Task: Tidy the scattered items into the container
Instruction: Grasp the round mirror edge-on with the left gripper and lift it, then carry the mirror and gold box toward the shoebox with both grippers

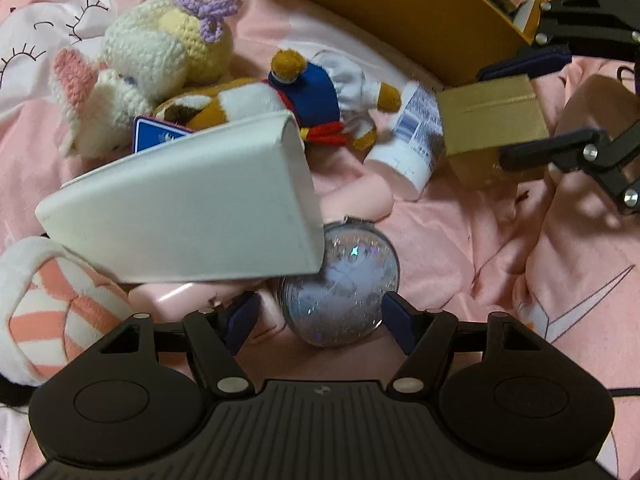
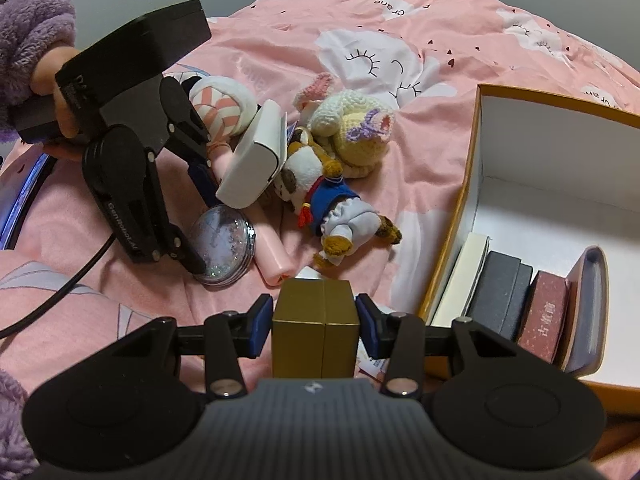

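My left gripper [image 1: 320, 316] points down over a round glitter compact [image 1: 344, 280] on the pink bedspread. It is open, with the compact between its fingers; the right pad sits at the rim and the left pad stands off. In the right wrist view the left gripper [image 2: 202, 226] straddles this compact [image 2: 222, 244]. My right gripper [image 2: 315, 326] is shut on a gold box [image 2: 316, 328], held above the bed beside the orange container [image 2: 520, 152]. The left wrist view shows the gold box [image 1: 488, 124] too.
A white case [image 1: 180, 208] leans over the compact. A crochet bunny [image 1: 160, 52], a sailor plush dog [image 1: 316, 92], a white tube [image 1: 412, 148], a pink tube [image 2: 272, 252] and a striped plush [image 1: 52, 304] lie around. The container holds a dark box [image 2: 500, 292] and a red box [image 2: 544, 312].
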The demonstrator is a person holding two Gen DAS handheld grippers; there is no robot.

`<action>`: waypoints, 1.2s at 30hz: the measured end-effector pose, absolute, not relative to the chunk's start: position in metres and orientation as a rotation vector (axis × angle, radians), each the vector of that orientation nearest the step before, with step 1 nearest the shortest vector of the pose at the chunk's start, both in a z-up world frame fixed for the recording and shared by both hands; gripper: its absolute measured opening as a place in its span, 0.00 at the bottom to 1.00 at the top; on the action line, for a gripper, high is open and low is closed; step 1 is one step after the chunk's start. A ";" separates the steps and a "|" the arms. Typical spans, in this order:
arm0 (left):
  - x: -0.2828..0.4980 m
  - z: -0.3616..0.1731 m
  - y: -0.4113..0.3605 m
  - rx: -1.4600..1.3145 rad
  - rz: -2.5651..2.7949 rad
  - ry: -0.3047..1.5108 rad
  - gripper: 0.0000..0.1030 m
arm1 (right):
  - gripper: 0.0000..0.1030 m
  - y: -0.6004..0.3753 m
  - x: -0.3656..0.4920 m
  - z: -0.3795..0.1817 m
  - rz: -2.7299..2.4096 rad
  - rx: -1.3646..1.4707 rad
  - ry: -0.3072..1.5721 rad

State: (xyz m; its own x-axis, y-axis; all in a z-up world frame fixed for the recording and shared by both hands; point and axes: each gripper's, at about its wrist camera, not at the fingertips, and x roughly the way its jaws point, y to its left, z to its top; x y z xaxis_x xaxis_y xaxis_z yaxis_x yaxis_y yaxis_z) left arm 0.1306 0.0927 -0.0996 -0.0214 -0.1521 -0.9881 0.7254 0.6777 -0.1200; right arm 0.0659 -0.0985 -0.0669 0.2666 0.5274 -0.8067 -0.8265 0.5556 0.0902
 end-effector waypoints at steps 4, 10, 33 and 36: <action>0.127 -0.096 0.093 0.472 -0.766 1.422 0.64 | 0.47 -0.098 0.067 -0.067 0.943 -0.384 0.911; 0.114 -0.082 0.096 0.454 -0.740 1.421 0.38 | 0.47 -0.099 0.068 -0.067 0.940 -0.384 0.903; 0.079 -0.091 0.072 0.179 -0.473 1.272 0.22 | 0.48 -0.112 0.065 -0.089 0.921 -0.389 1.022; 0.074 -0.089 0.072 0.122 -0.450 1.246 0.18 | 0.48 -0.115 0.064 -0.092 0.911 -0.376 1.049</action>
State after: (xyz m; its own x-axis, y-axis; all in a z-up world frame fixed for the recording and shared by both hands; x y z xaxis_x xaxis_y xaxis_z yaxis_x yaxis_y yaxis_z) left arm 0.0738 0.0721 -0.0893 0.2451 -0.2626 -0.9333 0.3939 0.9065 -0.1517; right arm 0.0644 -0.1152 -0.0921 0.1900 0.4620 -0.8663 -0.7931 0.5923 0.1420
